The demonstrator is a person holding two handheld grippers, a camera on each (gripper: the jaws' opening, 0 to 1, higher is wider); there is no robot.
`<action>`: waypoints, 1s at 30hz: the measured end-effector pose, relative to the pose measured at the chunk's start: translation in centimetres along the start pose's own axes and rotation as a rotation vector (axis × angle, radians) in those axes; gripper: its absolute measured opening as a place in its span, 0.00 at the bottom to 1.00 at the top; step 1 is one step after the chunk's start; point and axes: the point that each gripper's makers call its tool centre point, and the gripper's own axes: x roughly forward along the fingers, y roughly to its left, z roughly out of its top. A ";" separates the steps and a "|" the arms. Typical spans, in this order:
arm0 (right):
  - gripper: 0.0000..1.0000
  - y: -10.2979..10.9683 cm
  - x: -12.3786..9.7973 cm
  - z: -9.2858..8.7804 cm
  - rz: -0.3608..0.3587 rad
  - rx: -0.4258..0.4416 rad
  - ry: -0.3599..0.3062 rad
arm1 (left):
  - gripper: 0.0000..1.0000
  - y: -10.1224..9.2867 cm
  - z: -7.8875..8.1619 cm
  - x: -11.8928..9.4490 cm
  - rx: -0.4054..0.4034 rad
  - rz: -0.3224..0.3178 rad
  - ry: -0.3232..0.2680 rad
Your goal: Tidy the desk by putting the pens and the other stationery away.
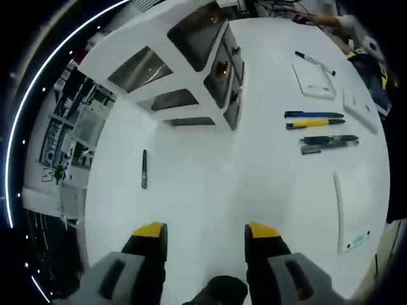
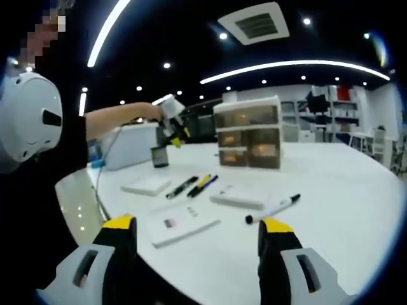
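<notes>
Nothing has been picked up yet, as I read it: the left gripper [image 1: 206,232] hangs wide and empty over the bare middle of the desk [image 1: 203,190], and the right gripper [image 2: 198,230] is just as wide and empty at the desk's near edge. The pens [image 1: 318,130] lie in a row well off to one side, one dark pen [image 1: 144,169] alone near the drawer unit [image 1: 191,70]. Next, I'd guess, the left lowers onto that lone pen.
</notes>
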 end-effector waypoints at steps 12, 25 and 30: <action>0.73 -1.6 0.0 -0.4 -0.035 0.018 0.014 | 0.51 4.1 1.8 2.6 -0.155 0.062 -0.065; 0.74 -2.9 0.4 -0.7 -0.062 0.033 0.032 | 0.50 7.8 3.2 5.5 -0.230 0.097 -0.128; 0.74 -3.5 0.5 -0.4 -0.075 0.033 0.034 | 0.50 9.3 3.6 7.6 -0.254 0.102 -0.149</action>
